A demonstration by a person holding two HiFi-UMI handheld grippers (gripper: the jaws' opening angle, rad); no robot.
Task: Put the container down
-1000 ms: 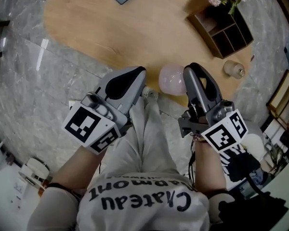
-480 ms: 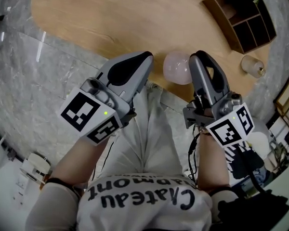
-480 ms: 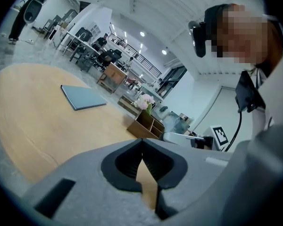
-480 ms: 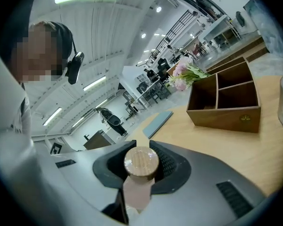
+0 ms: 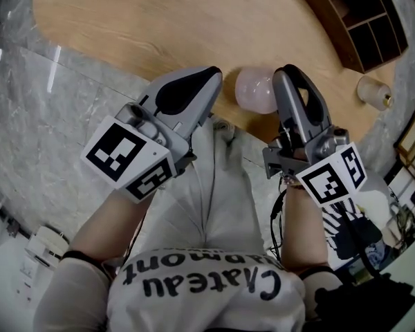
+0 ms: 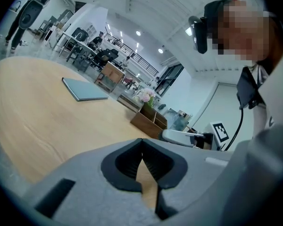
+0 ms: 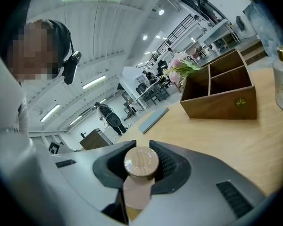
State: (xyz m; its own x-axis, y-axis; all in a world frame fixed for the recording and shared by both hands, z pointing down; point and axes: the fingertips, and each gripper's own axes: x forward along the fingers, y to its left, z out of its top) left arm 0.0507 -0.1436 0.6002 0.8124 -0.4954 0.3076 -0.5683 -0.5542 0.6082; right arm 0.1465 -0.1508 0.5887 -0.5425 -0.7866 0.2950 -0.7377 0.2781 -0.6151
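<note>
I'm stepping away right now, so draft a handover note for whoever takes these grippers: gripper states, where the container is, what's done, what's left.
Left gripper: shut, nothing in it.
Right gripper: shut on the pink container, wooden cap between the jaws.
Container: by the near edge of the wooden table; whether it touches the top can't be told.
Done: container in hand.
Left: set it on the table, then open the jaws.

The desk (image 5: 159, 33) is pale wood, smooth and matt, with visible grain. The floor (image 5: 41, 137) is glossy, grey, marble-like stone. The left tool (image 5: 206, 81) and right tool (image 5: 288, 80) have matt grey plastic shells and black ribbed pads (image 7: 166, 164). The container (image 5: 254, 90) is frosted pink, and its cap (image 7: 140, 161) is wood-grained. The organiser box (image 7: 219, 103) is dark wood.
</note>
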